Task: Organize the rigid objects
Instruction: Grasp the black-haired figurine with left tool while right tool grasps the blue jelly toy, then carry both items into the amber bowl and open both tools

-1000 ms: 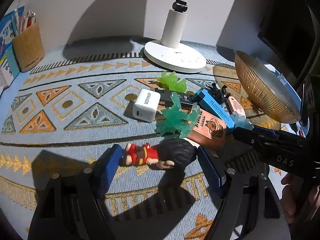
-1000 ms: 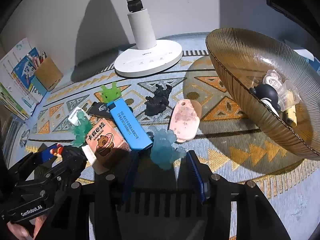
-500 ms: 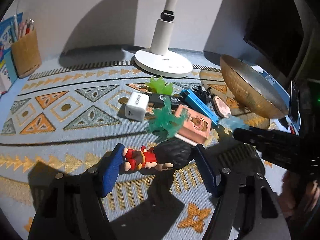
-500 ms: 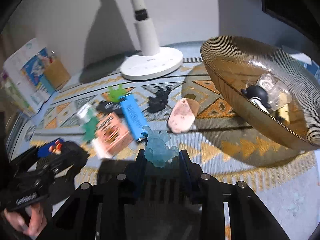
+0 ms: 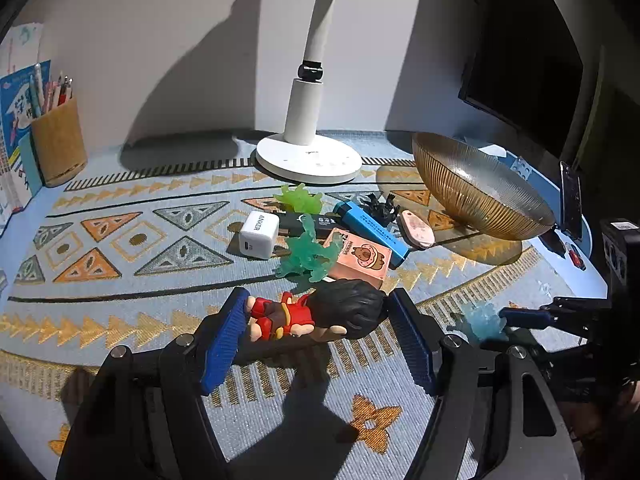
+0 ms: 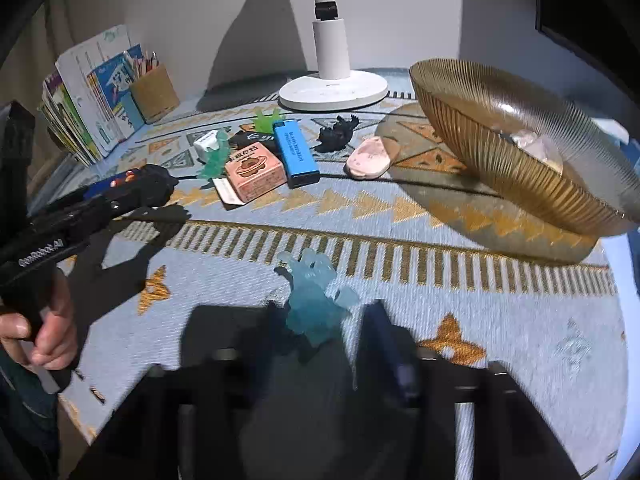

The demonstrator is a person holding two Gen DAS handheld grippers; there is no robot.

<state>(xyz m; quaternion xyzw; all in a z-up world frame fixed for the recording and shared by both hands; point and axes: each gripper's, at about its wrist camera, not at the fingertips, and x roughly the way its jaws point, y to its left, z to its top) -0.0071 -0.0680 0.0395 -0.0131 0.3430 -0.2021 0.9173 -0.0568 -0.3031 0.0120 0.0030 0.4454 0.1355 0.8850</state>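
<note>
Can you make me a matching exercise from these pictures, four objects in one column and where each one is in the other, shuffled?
Objects
1. red-clothed figurine
2. pale blue figure
3. white charger
4. pencil cup

Places
A. by the books at the far left of the mat
B. between the left gripper's fingers
C. in the clutter, left of the green figure
D. on the mat between the right gripper's parted fingers

Pairs: 1-B, 2-D, 3-C, 4-A
</note>
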